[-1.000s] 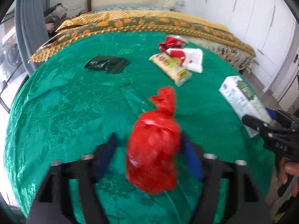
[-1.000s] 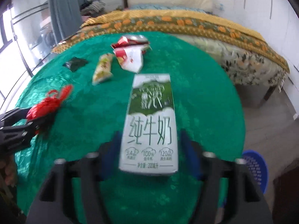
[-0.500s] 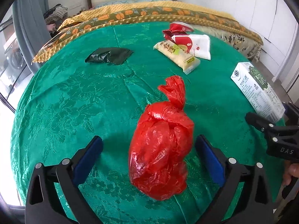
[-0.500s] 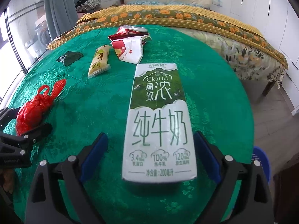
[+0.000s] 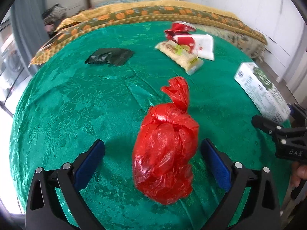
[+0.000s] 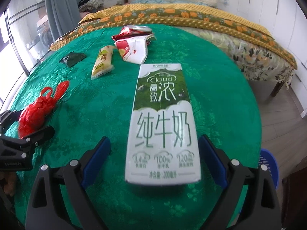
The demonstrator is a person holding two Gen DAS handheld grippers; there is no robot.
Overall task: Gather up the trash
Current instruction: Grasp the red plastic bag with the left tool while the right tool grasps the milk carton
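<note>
A knotted red plastic bag (image 5: 165,149) lies on the green tablecloth (image 5: 76,105) between the wide-open jaws of my left gripper (image 5: 152,161), touching neither finger. It also shows in the right wrist view (image 6: 36,113). A green and white milk carton (image 6: 163,126) lies flat between the open jaws of my right gripper (image 6: 154,161), apart from both fingers. The carton shows at the right in the left wrist view (image 5: 262,94).
Further back on the table lie a yellow snack pack (image 5: 180,55), a white and red wrapper (image 5: 199,44), a red packet (image 5: 180,28) and a dark green wrapper (image 5: 109,56). A bed (image 6: 182,17) stands behind the table. A blue basket (image 6: 268,164) sits on the floor at right.
Both grippers opened from shut around their items to wide open a second ago. The red bag and the carton now lie on the table. The views have drawn back slightly.
</note>
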